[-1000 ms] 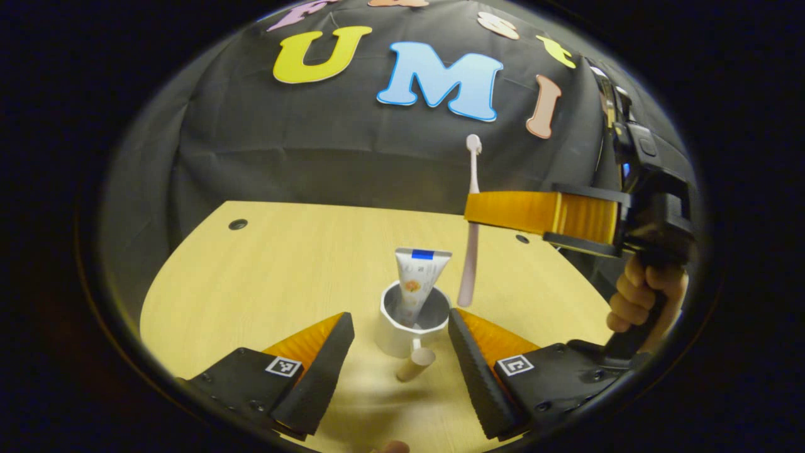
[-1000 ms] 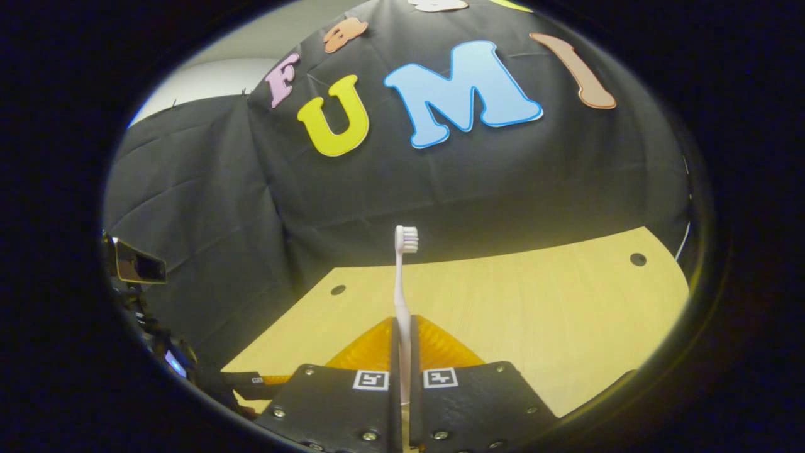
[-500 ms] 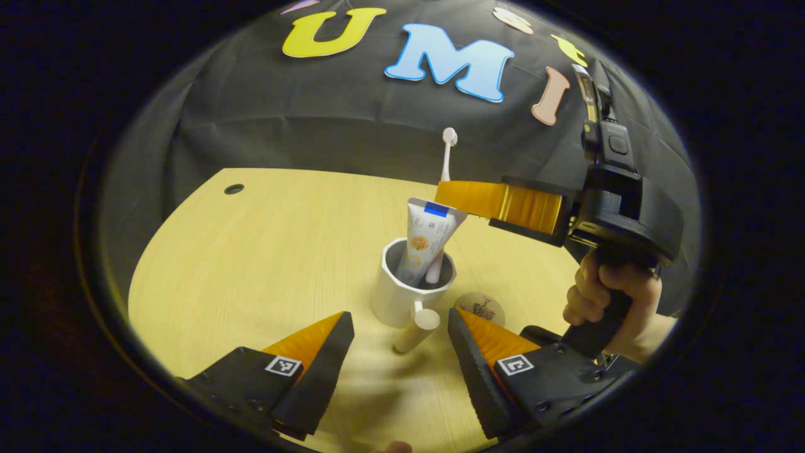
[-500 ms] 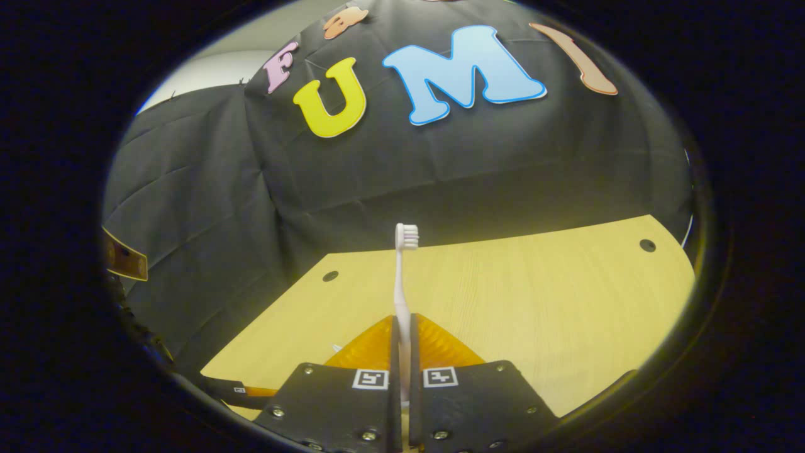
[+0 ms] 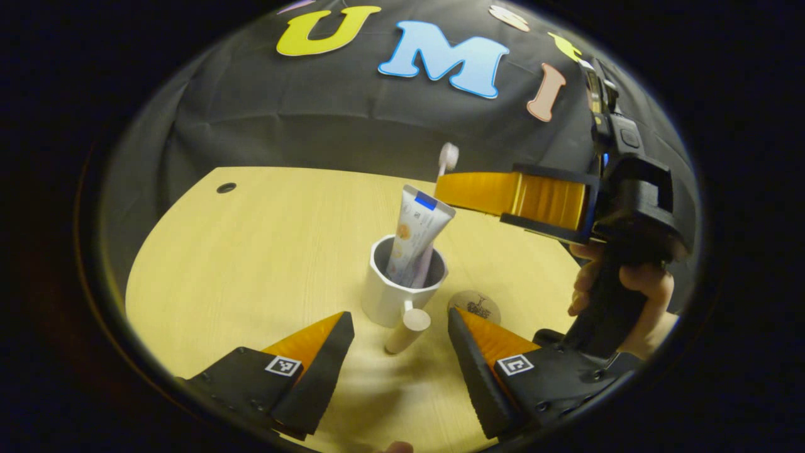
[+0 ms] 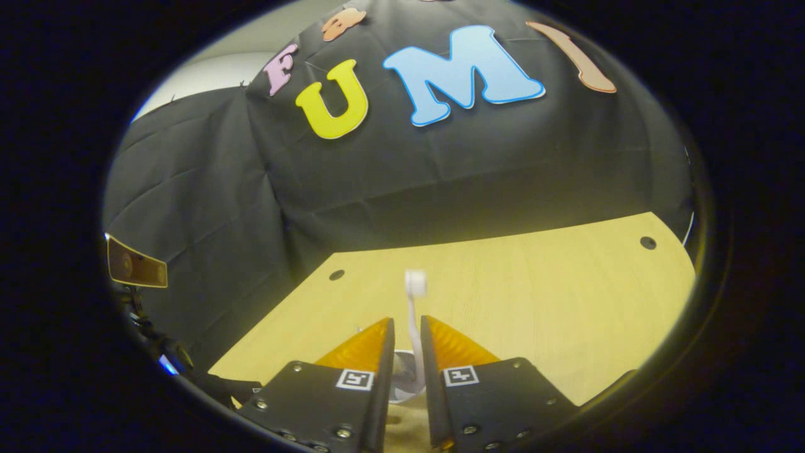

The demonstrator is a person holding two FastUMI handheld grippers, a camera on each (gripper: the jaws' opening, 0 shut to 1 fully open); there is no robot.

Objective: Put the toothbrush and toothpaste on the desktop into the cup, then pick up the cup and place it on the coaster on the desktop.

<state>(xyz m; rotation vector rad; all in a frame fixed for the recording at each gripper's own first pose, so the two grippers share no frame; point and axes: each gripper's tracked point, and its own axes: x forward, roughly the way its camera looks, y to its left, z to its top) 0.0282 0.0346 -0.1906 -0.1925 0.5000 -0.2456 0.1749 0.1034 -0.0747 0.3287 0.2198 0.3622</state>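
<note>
Two items in the cup, right fingers parted

Desk [image 5: 251, 251]: light wood, wide. White cup [image 5: 390, 296] stands upright on it, wooden handle [image 5: 407, 329] pointing toward the left gripper [image 5: 400, 352], whose fingers are spread wide with nothing between them, one either side of the handle, not touching.

Right gripper [image 6: 407, 352], held by a hand [image 5: 619, 296], sits above and right of the cup; fingers slightly apart, a gap on both sides of the toothbrush [image 6: 413, 308].

Toothpaste [image 5: 415, 236] is in the cup, crimped end up, long axis tilted right. Toothbrush shaft is in the cup beside it, bristle head up, leaning right; head blurred.

Coaster [image 5: 475, 305] lies flat just right of the cup, partly hidden by the left gripper's finger.
</note>
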